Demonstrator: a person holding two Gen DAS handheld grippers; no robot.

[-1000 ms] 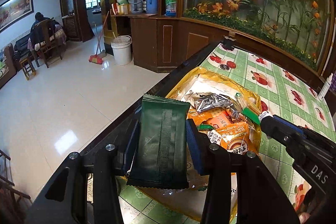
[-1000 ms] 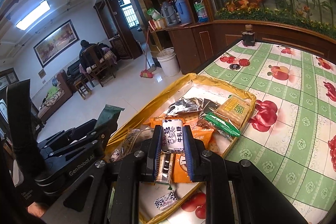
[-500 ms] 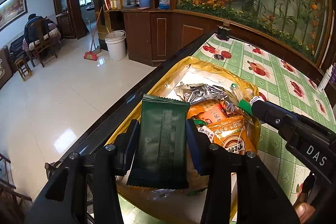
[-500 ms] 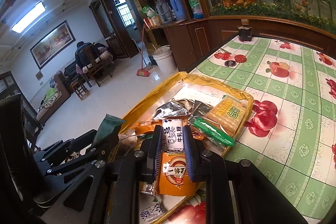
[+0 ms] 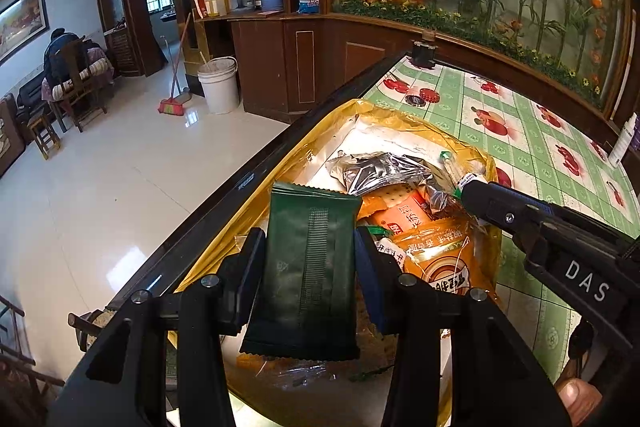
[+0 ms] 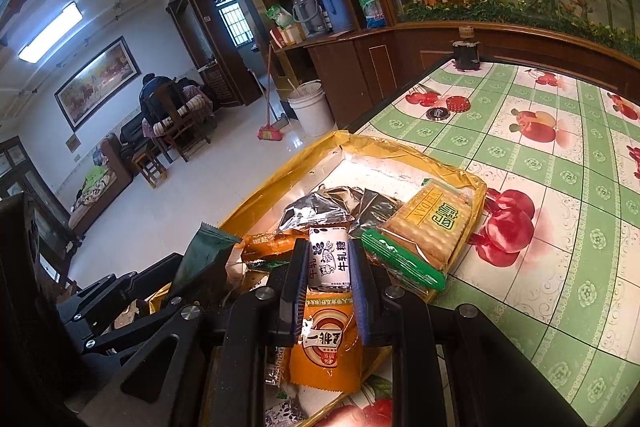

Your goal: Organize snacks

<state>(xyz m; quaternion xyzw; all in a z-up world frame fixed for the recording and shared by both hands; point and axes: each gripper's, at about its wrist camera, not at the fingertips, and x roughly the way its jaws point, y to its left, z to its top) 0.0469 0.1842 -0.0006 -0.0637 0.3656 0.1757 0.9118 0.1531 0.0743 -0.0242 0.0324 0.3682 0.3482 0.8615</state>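
Note:
My left gripper [image 5: 308, 259] is shut on a dark green snack packet [image 5: 308, 267], held upright above the near left part of a yellow tray [image 5: 400, 111]. My right gripper [image 6: 328, 263] is shut on a small white nougat candy packet [image 6: 330, 259] over the tray's near middle. In the yellow tray [image 6: 384, 145] lie silver foil packets [image 6: 316, 211], orange packets [image 6: 328, 347] and a cracker pack with a green end [image 6: 428, 227]. The right gripper's black body [image 5: 560, 251] shows at the right of the left wrist view; the green packet's top [image 6: 208, 247] shows at the left of the right wrist view.
The tray sits on a table with a green checked fruit-print cloth [image 6: 560, 147], along its dark left edge [image 5: 240, 187]. A dark jar [image 6: 466, 55] and two bottle caps [image 6: 448, 107] stand at the far end. Beyond the edge are tiled floor, a white bucket [image 5: 218, 85] and a seated person [image 5: 64, 51].
Both grippers have come a little lower and closer over the tray, each still holding its packet. The snacks in the tray look larger in both views.

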